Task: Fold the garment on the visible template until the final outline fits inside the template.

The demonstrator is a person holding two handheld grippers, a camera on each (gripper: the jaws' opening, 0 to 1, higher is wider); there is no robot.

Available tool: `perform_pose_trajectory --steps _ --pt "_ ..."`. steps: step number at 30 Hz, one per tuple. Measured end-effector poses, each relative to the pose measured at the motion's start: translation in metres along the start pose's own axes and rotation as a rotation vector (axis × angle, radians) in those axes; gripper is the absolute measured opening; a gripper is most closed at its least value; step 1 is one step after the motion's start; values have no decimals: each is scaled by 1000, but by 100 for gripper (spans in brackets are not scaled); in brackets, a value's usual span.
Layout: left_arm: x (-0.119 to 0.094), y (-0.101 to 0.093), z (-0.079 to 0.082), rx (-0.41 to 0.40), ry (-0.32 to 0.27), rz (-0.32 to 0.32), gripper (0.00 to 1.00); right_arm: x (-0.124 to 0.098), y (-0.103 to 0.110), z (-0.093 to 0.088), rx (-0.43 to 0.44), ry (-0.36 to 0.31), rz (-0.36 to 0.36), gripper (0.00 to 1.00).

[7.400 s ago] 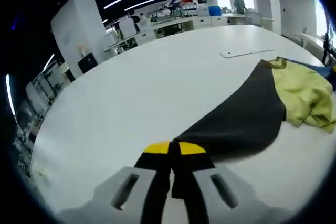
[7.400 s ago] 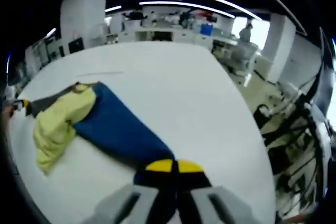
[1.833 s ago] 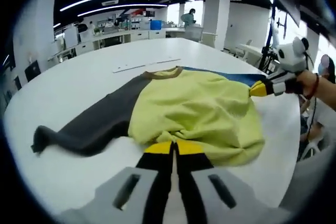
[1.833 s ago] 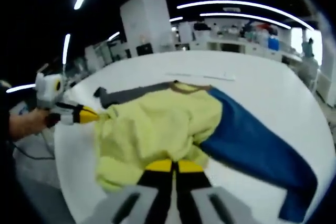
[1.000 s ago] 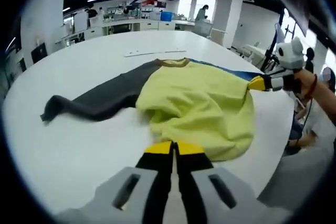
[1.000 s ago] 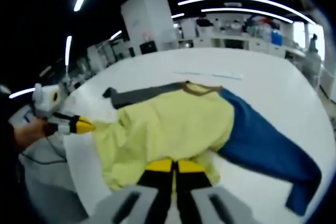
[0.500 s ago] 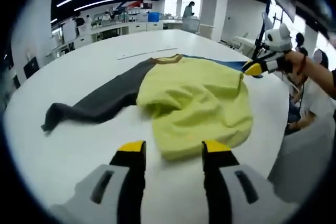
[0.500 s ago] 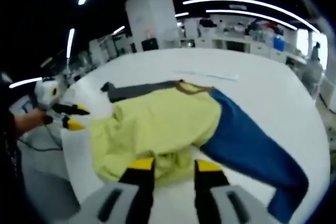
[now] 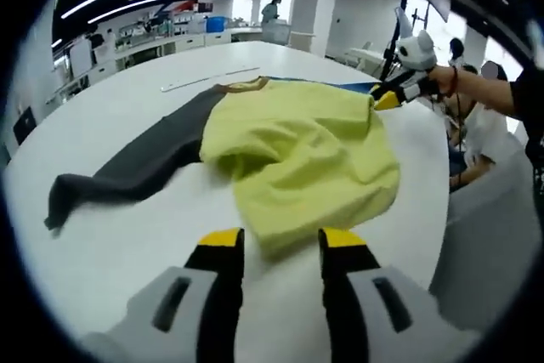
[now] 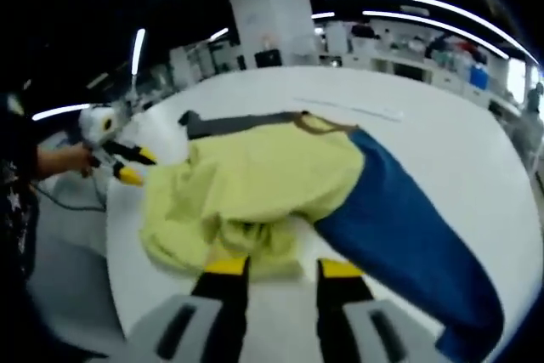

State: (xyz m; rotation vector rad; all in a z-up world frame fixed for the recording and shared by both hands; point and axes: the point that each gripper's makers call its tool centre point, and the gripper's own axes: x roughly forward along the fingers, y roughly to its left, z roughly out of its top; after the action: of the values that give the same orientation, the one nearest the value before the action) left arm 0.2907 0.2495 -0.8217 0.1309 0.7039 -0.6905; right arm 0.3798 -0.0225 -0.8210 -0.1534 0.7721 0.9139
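Two grippers, left gripper [image 9: 273, 244] and right gripper [image 10: 274, 268], jaws wide, holding nothing | shirt [image 9: 297, 150] bunched near table [image 9: 110, 235] edge, gray sleeve [image 9: 127, 172] and blue sleeve [image 10: 399, 227] spread | risk: hem slipping off edge if tugged
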Motion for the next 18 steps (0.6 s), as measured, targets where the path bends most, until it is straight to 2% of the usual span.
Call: perform_pose_trajectory --steps 4,7,11,18 --pt "5 0 -1 -17 -1 -25 25 6 1 -3 -16 20 28 22" --pt "5 0 1 -38 -12 -21 20 8 1 -7 -12 41 38 14" --pt "3 1 4 -52 -31 -29 6 8 0 -8 -6 40 34 10" --pt "0 -2 2 -62 -15 -16 2 8 5 -12 -11 54 47 1"
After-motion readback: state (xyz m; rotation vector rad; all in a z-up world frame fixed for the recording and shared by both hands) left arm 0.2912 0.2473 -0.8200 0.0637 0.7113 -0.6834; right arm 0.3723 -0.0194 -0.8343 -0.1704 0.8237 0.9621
